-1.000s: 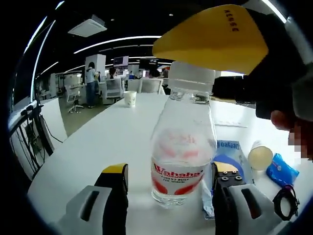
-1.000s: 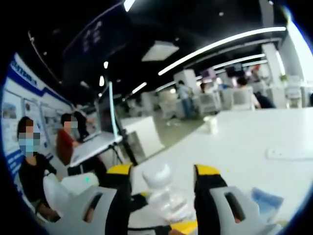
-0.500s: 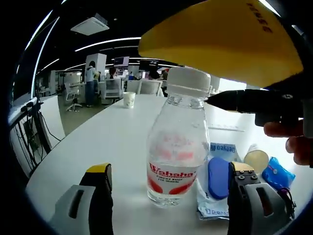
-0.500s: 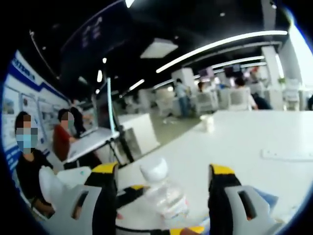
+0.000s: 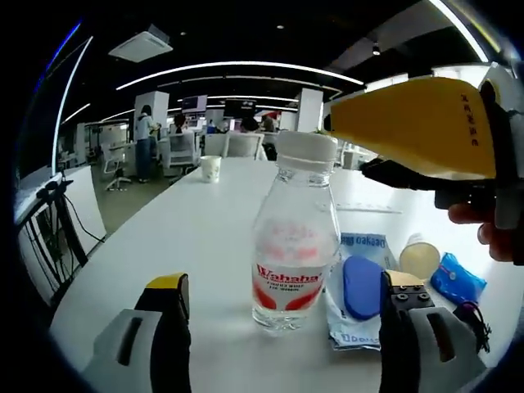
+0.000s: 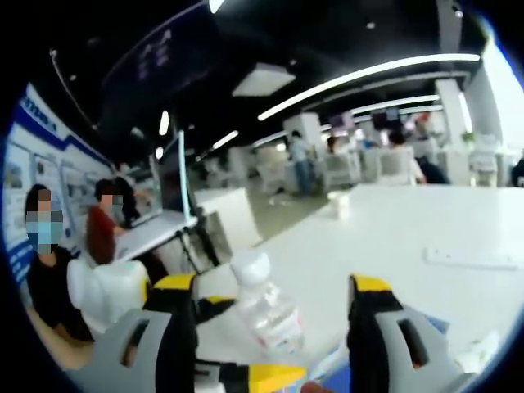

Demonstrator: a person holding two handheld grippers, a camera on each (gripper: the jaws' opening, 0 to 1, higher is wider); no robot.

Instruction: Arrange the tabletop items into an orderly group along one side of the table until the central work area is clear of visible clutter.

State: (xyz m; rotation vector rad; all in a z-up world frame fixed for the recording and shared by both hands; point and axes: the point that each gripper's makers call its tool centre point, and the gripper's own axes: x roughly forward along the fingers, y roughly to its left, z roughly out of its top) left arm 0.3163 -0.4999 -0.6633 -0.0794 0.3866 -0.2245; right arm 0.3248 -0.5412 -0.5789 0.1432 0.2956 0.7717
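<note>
Presently, in the left gripper view, the left gripper [image 5: 282,315] is seen with its fingers spread wide and nothing held; the water bottle [image 5: 295,237] stands upright on the white counter [image 5: 164,237] between them, untouched. It is judged that a careless closing or sideways sweep could topple the light, nearly empty-looking bottle onto the blue-and-white packet [image 5: 360,282] just beside it. The bottle is clear, white-capped, with a red-lettered label. The right gripper [image 5: 426,131], yellow-bodied, is seen above and to the right. A paper cup [image 5: 211,168] stands well apart, farther along the counter.

In the right gripper view, the right gripper [image 6: 270,315] is likewise wide open and empty, the bottle [image 6: 262,307] lying below and between its fingers.
</note>
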